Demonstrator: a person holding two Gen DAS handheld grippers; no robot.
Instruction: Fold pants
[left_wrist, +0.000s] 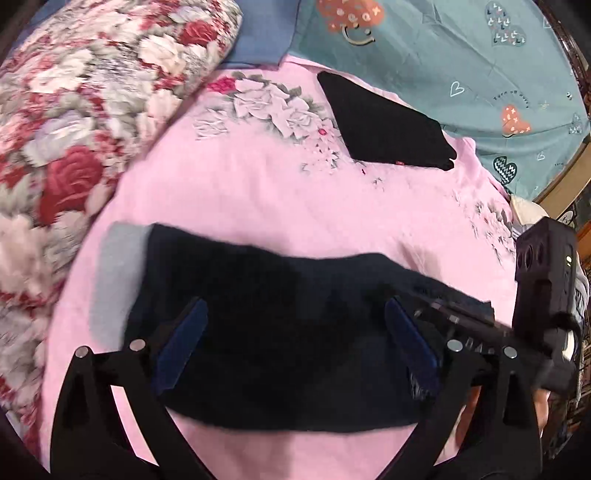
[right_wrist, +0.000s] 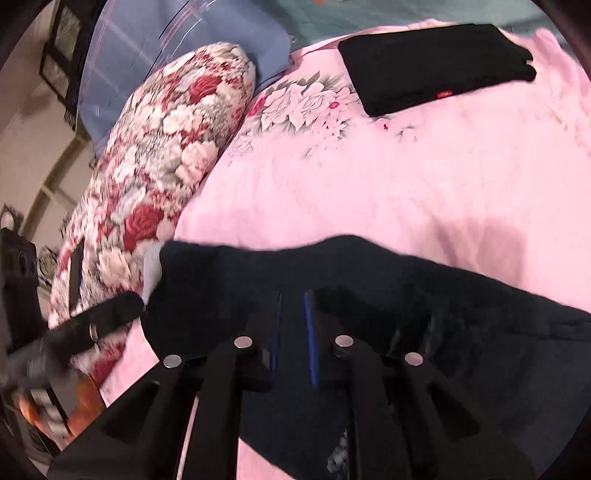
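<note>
Nearest, the left hand-held gripper (left_wrist: 295, 345) hangs spread wide over the dark pants (left_wrist: 280, 295), which lie part-folded across the near side of the pink bedsheet (left_wrist: 258, 192). The right hand-held gripper (right_wrist: 293, 339) is nearly pressed together; whether cloth sits between its fingers I cannot tell. A one-sided pull could skew the fold. Only the right view shows the red tag on the far folded black garment (right_wrist: 436, 62).

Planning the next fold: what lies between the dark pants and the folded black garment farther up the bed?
Only bare pink sheet separates the dark pants from the folded black garment; both wrist views show it.
</note>
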